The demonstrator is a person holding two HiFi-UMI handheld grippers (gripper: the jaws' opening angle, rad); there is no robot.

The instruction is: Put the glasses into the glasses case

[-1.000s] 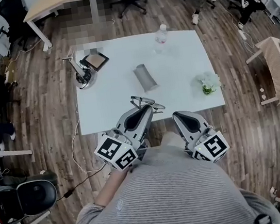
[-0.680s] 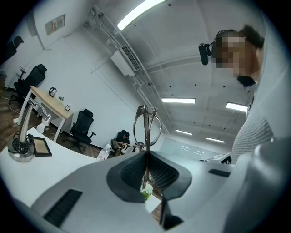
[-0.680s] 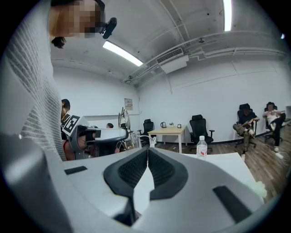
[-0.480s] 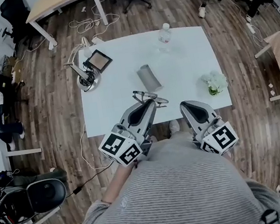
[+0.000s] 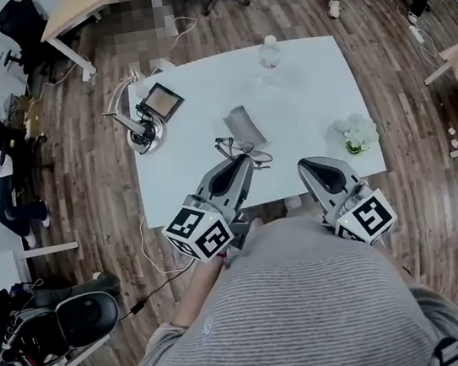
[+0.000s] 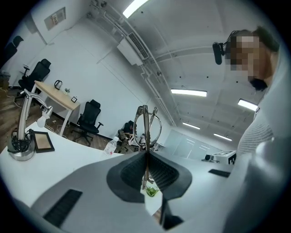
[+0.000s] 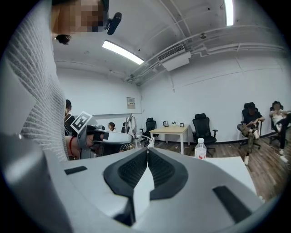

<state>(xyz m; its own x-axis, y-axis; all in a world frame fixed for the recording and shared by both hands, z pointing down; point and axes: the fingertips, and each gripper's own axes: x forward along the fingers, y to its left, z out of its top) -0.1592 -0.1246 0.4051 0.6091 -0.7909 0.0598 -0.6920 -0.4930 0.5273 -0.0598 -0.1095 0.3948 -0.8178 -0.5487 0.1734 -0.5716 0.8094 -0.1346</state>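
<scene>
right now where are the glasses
Head view, centre: the glasses are clamped in the left gripper, over the table, just short of the case.

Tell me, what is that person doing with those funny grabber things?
A person holds a gripper in each hand at the near edge of a white table. The left gripper is shut on a pair of glasses and holds them up off the table. The grey glasses case lies on the table just beyond them. The right gripper is shut with nothing in it. The glasses are not in the case yet.
</scene>
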